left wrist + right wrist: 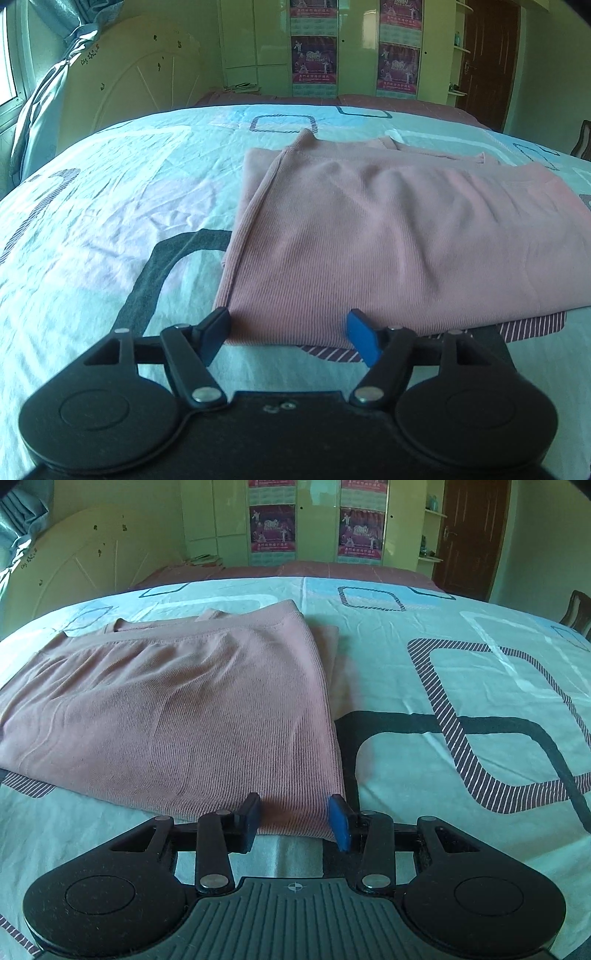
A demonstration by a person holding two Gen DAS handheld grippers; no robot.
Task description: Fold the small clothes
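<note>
A pink ribbed garment (388, 236) lies folded in layers on the bed; it also shows in the right wrist view (177, 716). My left gripper (290, 323) is open, its jaws spread on either side of the garment's near left corner at the hem. My right gripper (295, 808) is open, its jaws spread on either side of the garment's near right corner. Neither gripper has closed on the cloth. The garment's neckline lies at the far edge.
The bed sheet (110, 229) is light blue with dark square outlines, also seen in the right wrist view (461, 686). A headboard (147, 85), wardrobe with posters (317, 524), a brown door (472, 535) and a chair (578, 609) stand beyond the bed.
</note>
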